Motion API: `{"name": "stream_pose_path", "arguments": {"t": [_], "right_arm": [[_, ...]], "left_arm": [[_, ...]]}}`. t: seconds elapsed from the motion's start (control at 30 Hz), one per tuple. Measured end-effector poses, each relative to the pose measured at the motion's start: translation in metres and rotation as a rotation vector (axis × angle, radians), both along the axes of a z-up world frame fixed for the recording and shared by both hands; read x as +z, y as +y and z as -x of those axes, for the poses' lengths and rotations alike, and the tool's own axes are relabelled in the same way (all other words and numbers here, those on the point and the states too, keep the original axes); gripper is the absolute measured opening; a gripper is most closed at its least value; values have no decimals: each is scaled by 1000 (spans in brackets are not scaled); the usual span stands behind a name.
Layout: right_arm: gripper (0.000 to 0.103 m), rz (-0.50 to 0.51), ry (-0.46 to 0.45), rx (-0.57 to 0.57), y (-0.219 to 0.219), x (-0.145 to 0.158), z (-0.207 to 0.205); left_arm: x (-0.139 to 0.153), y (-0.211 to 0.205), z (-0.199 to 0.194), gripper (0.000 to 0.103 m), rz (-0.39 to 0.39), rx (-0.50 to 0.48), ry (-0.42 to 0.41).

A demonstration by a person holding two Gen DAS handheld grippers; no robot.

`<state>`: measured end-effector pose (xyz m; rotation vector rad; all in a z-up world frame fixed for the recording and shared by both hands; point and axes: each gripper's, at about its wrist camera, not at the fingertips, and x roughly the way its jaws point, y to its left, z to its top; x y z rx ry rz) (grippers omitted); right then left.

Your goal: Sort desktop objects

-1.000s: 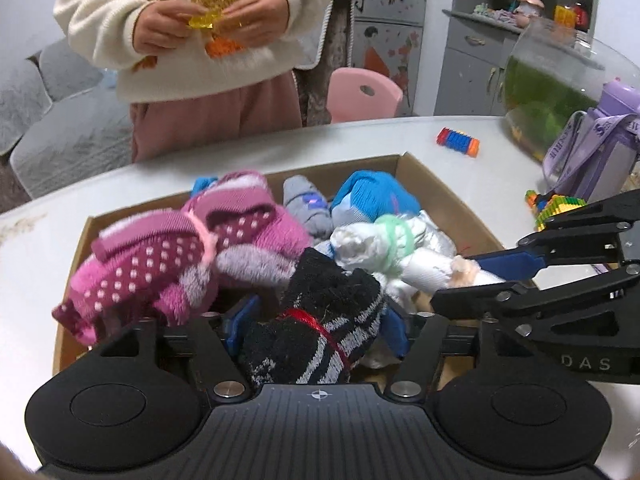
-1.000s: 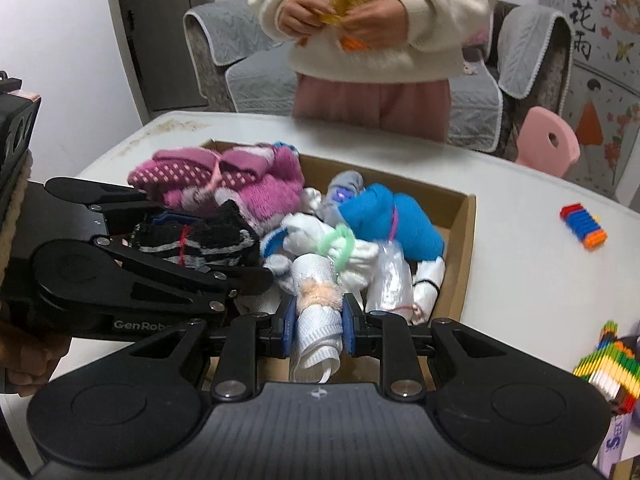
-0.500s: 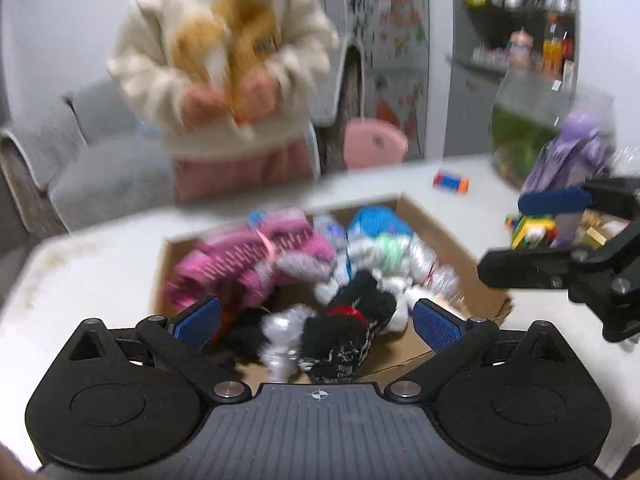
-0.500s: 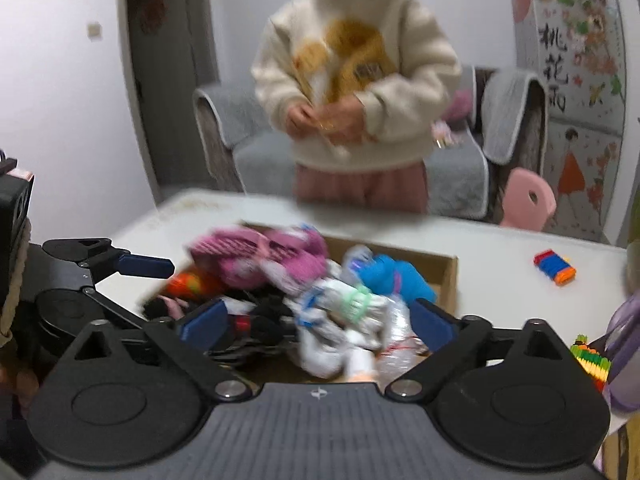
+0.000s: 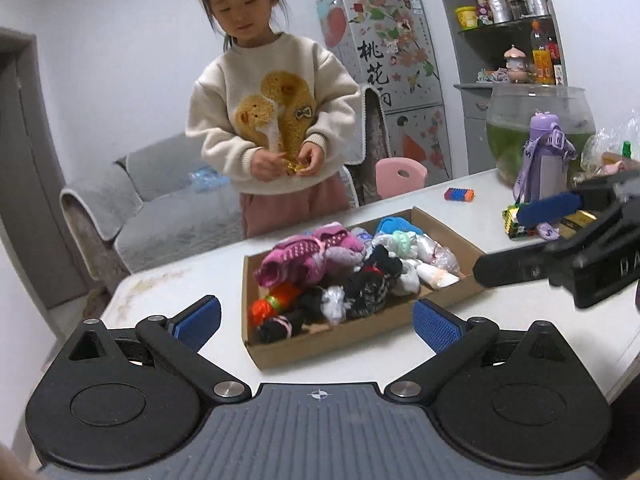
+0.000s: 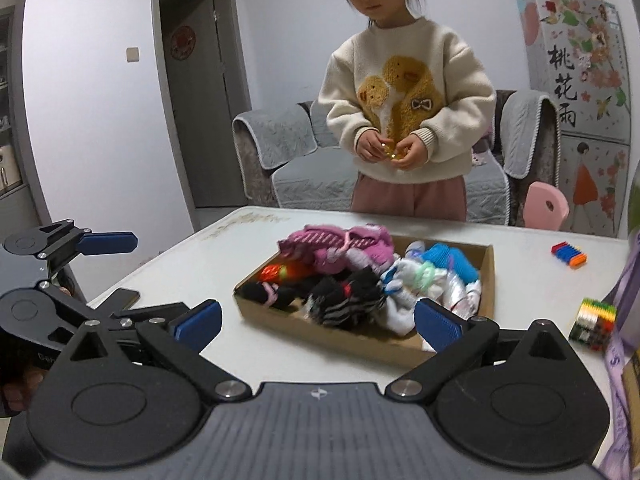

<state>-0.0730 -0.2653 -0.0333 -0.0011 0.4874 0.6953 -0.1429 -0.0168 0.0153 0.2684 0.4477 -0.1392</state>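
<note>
A shallow cardboard box (image 5: 362,340) stands on the white table and holds several rolled sock bundles. Among them are a pink dotted pair (image 5: 304,258), a black striped pair (image 5: 370,286), a white roll (image 5: 434,274) and a blue pair (image 5: 394,226). The box also shows in the right wrist view (image 6: 352,340), with the black striped pair (image 6: 348,300) near its front. My left gripper (image 5: 316,322) is open and empty, held back above the near table edge. My right gripper (image 6: 318,322) is open and empty too, in front of the box.
A child (image 5: 276,120) stands behind the table holding something small. A purple water bottle (image 5: 546,160), a fish bowl (image 5: 536,124) and coloured blocks (image 5: 460,194) sit at the right. A block cube (image 6: 594,324) lies near the right edge. A dark phone (image 6: 120,298) lies at the left.
Both grippers opened and let go of their sock bundles, the black striped pair and the white roll, which now lie in the box. Both grippers pulled back and up from the box.
</note>
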Motion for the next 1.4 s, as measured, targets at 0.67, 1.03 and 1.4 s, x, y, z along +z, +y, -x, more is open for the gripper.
{"name": "stream_pose_path", "arguments": {"t": [0.67,1.03,1.4], "right_arm": [[102,-31,30,-43,-21,-12,18],[102,-33,73,-43,-23,-27,19],[102,-28,82,-43,-25,-29,26]], "left_arm": [[-1,-11,26,103,-59,35,-40],[13,14,46,103,63,-1,-84],[18,18,48,103,93,25,-116]]}}
